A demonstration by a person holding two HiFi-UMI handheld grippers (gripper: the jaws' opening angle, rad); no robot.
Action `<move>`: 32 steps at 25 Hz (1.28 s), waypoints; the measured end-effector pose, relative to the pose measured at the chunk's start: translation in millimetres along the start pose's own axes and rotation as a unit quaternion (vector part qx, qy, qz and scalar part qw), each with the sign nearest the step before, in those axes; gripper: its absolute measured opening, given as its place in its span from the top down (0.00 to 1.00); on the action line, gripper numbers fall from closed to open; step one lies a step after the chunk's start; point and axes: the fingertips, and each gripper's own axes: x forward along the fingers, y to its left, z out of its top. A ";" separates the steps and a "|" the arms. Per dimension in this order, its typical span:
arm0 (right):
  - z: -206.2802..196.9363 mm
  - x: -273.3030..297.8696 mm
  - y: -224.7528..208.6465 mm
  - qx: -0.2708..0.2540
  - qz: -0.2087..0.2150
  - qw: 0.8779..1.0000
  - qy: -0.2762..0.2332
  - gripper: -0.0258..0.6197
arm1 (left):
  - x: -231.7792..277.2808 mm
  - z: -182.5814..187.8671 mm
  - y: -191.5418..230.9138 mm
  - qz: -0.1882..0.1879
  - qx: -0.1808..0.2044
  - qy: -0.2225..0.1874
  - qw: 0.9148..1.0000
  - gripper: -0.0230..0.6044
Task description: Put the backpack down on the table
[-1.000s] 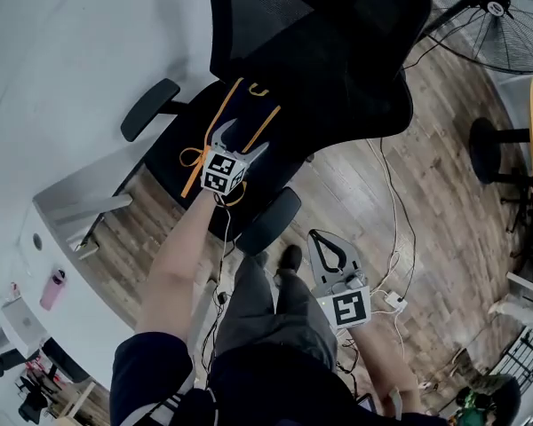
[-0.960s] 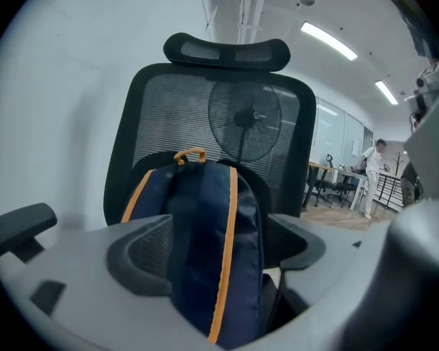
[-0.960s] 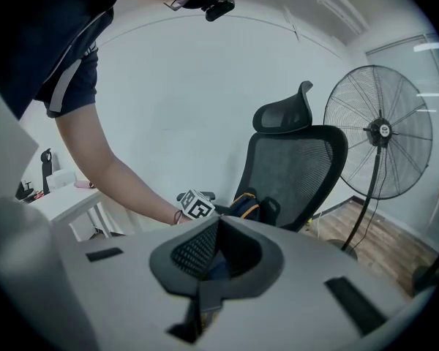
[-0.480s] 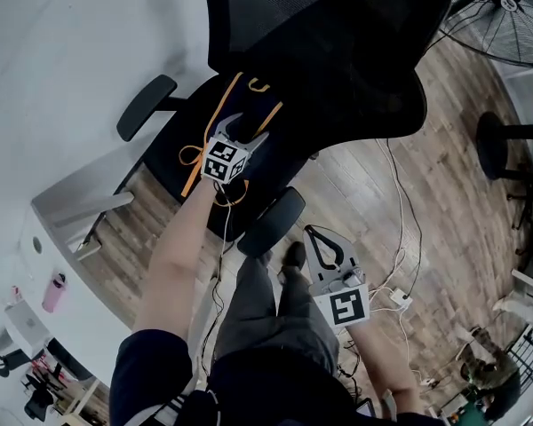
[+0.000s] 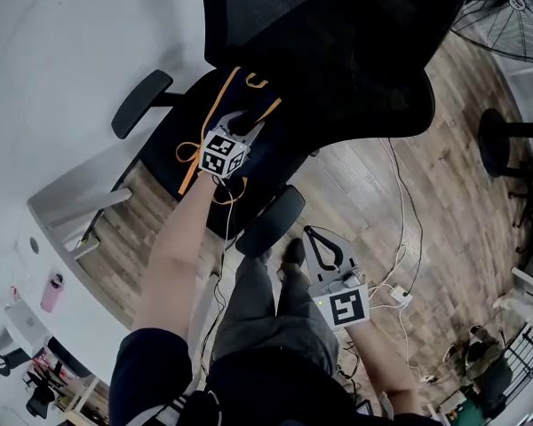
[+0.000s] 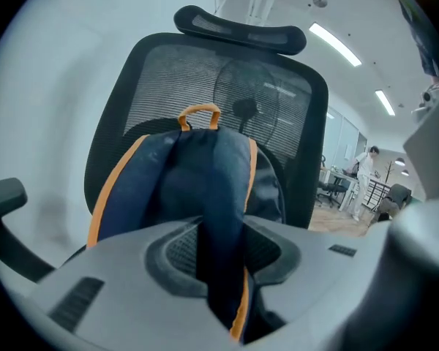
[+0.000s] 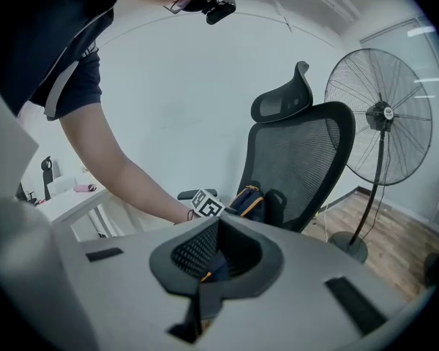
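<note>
Left gripper (image 5: 242, 123), wide open before, now clenches the backpack (image 6: 205, 174) on the chair (image 5: 338, 51) seat; right gripper (image 5: 309, 232) hangs closed over open floor (image 5: 435, 211).

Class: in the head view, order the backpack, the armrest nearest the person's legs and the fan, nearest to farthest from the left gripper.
1. backpack: on the seat, between the left gripper jaws, which have just been closing.
2. armrest: below-right.
3. fan: top right.

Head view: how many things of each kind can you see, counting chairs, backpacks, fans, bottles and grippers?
Chair: 1
Backpack: 1
Fan: 1
Bottle: 1
Left gripper, right gripper: 2
Total: 6
</note>
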 end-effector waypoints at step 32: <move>20.8 -15.1 8.8 0.000 0.013 1.000 -0.017 0.96 | -99.7 119.1 -53.9 0.028 0.000 -0.116 0.993 0.96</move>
